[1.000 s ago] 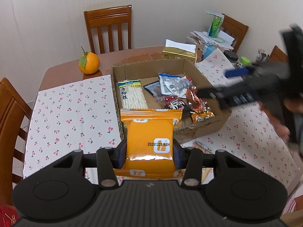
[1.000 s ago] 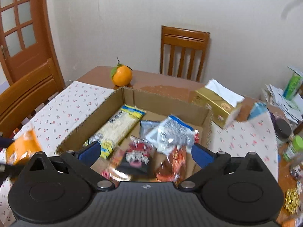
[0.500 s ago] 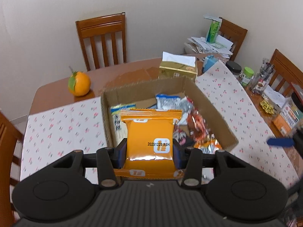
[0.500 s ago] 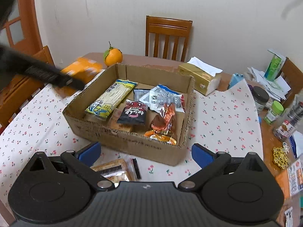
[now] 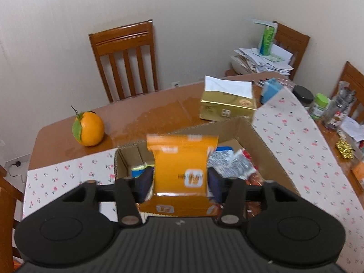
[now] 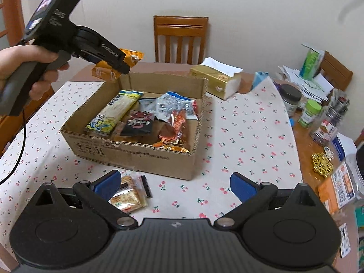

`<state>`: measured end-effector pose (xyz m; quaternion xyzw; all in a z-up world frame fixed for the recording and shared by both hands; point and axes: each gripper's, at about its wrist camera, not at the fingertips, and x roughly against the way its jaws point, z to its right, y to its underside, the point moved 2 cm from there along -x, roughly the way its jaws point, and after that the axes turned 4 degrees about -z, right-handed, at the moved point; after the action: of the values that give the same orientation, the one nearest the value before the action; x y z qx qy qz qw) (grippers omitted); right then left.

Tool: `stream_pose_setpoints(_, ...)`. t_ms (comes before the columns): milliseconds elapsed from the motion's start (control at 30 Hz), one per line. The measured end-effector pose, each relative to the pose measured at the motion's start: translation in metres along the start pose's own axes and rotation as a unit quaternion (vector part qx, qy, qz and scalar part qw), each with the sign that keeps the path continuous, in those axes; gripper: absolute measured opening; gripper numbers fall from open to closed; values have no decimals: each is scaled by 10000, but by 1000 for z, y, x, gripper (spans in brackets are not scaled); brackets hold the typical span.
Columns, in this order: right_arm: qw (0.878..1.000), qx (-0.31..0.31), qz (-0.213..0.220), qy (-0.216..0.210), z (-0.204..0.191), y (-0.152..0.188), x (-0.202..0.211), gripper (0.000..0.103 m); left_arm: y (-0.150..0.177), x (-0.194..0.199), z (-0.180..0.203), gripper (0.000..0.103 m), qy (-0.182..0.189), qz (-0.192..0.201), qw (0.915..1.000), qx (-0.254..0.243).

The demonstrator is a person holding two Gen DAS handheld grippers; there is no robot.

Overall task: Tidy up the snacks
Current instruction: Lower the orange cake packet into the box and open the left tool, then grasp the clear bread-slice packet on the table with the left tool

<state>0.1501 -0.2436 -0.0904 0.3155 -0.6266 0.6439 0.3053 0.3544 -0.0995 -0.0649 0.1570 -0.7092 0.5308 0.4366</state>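
Note:
A cardboard box (image 6: 136, 157) of mixed snack packets stands on the cherry-print tablecloth (image 6: 238, 136). My left gripper (image 5: 179, 182) hangs over the box's far left corner (image 5: 122, 157), and its jaws are opening. The orange snack packet (image 5: 179, 157) is blurred between them, with thin gaps at both pads. The right wrist view shows that gripper (image 6: 118, 66) in a person's hand (image 6: 34, 61), the orange packet (image 6: 132, 55) at its tip. My right gripper (image 6: 174, 180) is open and holds nothing, low in front of the box. A clear cracker packet (image 6: 128, 195) lies by its left finger.
An orange fruit (image 5: 88, 128) and a gold tissue box (image 5: 227, 104) sit on bare table behind the box. Jars (image 6: 311, 113), papers and small items crowd the right edge. Wooden chairs (image 5: 125, 59) stand around the table.
The left gripper carried the orange packet in over the box, and its jaws have parted from it. The right gripper pulled back from the box to the front tablecloth.

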Motion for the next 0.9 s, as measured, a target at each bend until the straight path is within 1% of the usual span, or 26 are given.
stream_pose_setpoints(33, 10000, -25, -18, 8, 1, 1, 0, 103, -1, -1, 0, 78, -43, 10, 10000, -1)
stream_pose_setpoints(67, 10000, -38, -25, 23, 2, 1, 0, 103, 0, 1, -1, 83, -78, 67, 9999, 8)
stream_pose_setpoints(133, 10000, -49, -44, 34, 3, 2, -1, 103, 5, 9, 0, 83, -68, 191, 9998, -24)
stream_pose_setpoints(233, 10000, -48, -47, 33, 2, 3, -1, 103, 15, 22, 1, 84, -51, 269, 9996, -66)
stream_pose_setpoints(300, 10000, -55, -50, 2, 1, 2, -2, 103, 23, 33, 1, 88, -58, 327, 9994, -73)
stream_pose_setpoints(333, 10000, -48, -36, -1, 1, 2, -2, 103, 28, 40, 2, 91, -62, 379, 9992, -67)
stream_pose_setpoints(367, 10000, -35, -26, 5, 0, 1, -2, 103, 34, 47, 2, 92, -55, 448, 9990, -61)
stream_pose_setpoints(567, 10000, 17, 4, 41, 0, 3, -2, 103, 70, 81, 12, 92, 67, 597, 9982, -72)
stream_pose_setpoints(733, 9999, -19, -54, 127, 5, 11, -3, 103, 108, 85, 31, 92, 304, 417, 9985, -173)
stream_pose_setpoints(833, 9997, -122, -115, 152, 11, 18, -5, 103, 127, 73, 42, 92, 549, 75, 9984, -151)
stream_pose_setpoints(900, 9994, -186, -159, 232, 15, 22, -6, 103, 139, 63, 49, 92, 642, -99, 9976, -234)
